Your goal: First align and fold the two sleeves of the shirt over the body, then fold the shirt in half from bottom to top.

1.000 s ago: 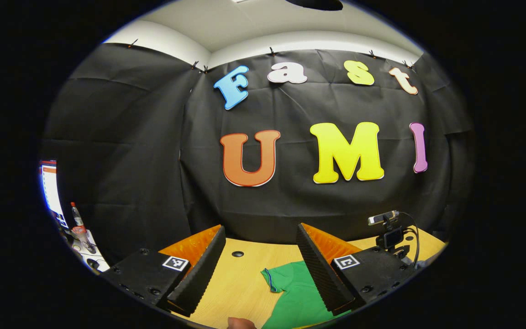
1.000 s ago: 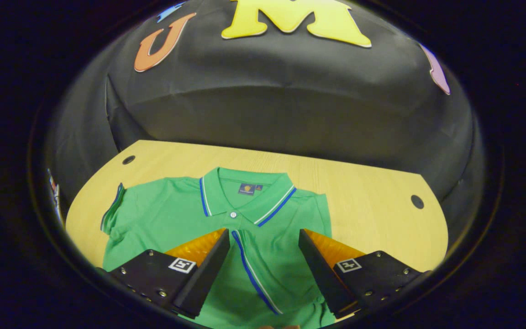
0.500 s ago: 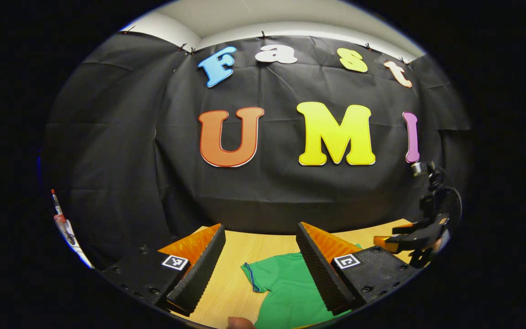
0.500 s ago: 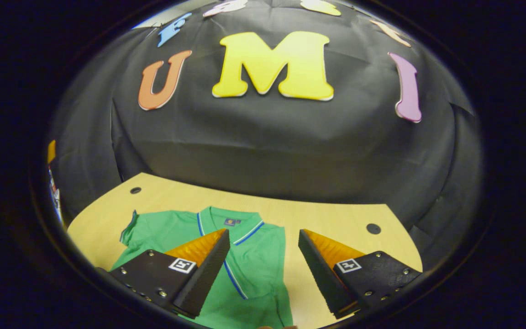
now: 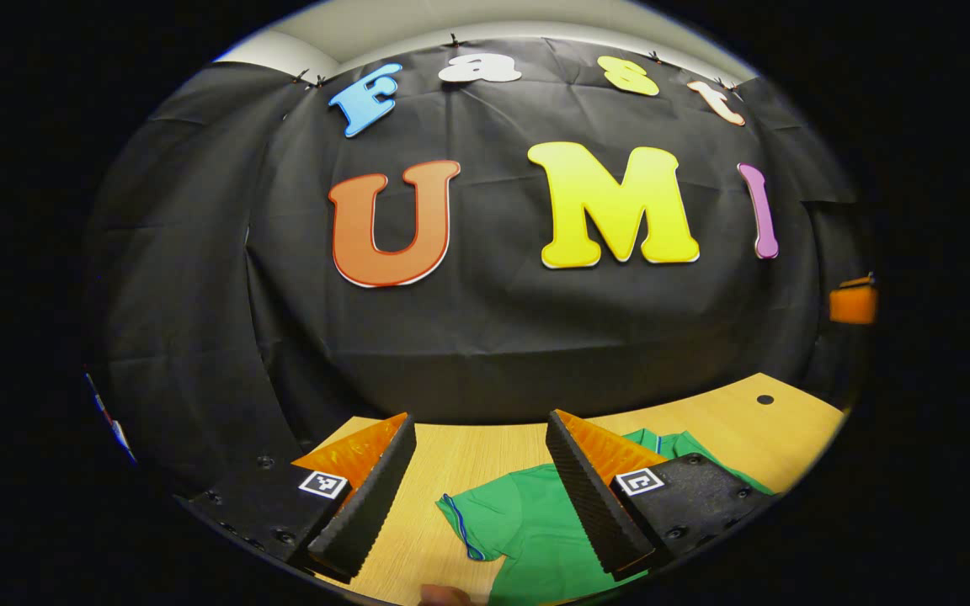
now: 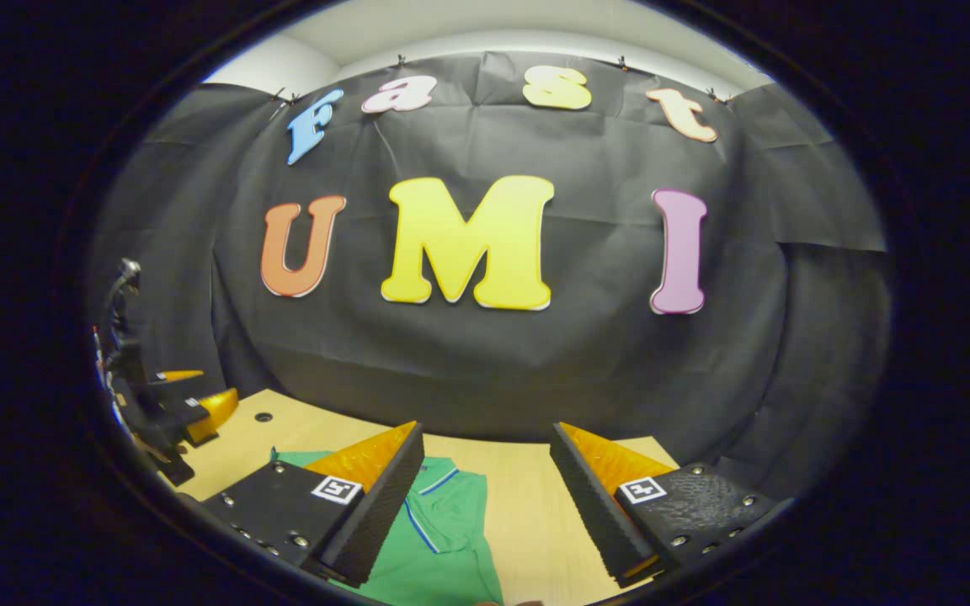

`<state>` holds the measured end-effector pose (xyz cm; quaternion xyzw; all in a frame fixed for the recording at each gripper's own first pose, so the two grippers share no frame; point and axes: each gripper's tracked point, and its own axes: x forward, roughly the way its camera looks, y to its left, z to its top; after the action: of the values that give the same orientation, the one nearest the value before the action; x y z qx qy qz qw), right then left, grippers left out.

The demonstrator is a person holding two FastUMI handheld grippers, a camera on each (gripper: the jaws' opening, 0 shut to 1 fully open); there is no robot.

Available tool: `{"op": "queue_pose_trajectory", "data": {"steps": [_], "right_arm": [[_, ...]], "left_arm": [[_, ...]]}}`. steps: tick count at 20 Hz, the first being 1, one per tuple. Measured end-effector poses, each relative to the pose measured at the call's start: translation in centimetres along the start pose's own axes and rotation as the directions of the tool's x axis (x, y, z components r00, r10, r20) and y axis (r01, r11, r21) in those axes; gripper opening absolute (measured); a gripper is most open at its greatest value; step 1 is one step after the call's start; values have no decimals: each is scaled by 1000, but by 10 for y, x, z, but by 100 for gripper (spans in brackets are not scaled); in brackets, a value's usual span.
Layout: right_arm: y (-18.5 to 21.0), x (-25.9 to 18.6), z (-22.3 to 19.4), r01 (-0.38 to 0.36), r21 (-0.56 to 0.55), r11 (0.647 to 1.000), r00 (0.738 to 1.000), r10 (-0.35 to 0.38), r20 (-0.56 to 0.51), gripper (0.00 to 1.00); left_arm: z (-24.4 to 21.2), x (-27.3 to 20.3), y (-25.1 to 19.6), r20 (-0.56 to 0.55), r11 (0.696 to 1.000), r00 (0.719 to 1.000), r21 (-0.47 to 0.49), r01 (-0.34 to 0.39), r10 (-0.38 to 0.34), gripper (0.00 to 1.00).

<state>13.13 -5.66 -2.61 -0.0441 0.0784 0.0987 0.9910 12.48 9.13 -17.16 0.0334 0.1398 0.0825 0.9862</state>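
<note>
The pale wooden surface (image 5: 485, 459) runs up to the black cloth wall, and the green shirt (image 5: 535, 530) lies flat on it, taken here as the landmark. In the left gripper view the left tongs (image 5: 481, 492) hang above the shirt's sleeve end, spread wide and holding nothing. In the right gripper view the right tongs (image 6: 485, 497) hang above the shirt (image 6: 443, 539) near its blue-striped collar (image 6: 439, 480), also spread wide and empty; the left tongs (image 6: 199, 396) show beyond the shirt's far sleeve.
</note>
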Motion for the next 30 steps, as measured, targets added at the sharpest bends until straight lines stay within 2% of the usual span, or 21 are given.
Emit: {"op": "queue_pose_trajectory", "data": {"steps": [3,6,12,15,20,22,24,27,28,30], "right_arm": [[-12,-28,21,31,29,999,999,-31,29,95],[-26,-47,37,62,68,996,997,-65,48,95],[-50,-64,45,121,74,990,992,-123,29,95],[-58,-72,57,133,62,989,989,-136,50,95],[-69,-80,67,152,42,987,986,-154,62,95],[-69,-79,62,152,57,987,987,-155,45,99],[-70,-78,58,152,75,986,988,-155,31,95],[-73,-78,58,155,82,984,987,-158,30,95],[-73,-78,58,156,82,984,987,-159,30,99],[-73,-77,57,154,83,984,987,-157,26,99]], "left_arm": [[-28,23,1,-55,1000,998,15,-5,6,100],[-60,40,4,-125,1000,992,-10,-19,17,99],[-100,73,13,-212,996,975,-56,-76,63,99],[-123,90,18,-258,995,963,-51,-91,75,100],[-166,105,18,-372,992,926,-81,-97,60,99],[-174,108,20,-380,991,922,-77,-112,75,99],[-179,111,24,-388,990,917,-65,-123,89,99],[-190,115,25,-416,991,904,-47,-123,93,99],[-192,114,26,-420,991,903,-51,-126,93,99],[-198,116,27,-438,988,894,-69,-137,93,99]]}}
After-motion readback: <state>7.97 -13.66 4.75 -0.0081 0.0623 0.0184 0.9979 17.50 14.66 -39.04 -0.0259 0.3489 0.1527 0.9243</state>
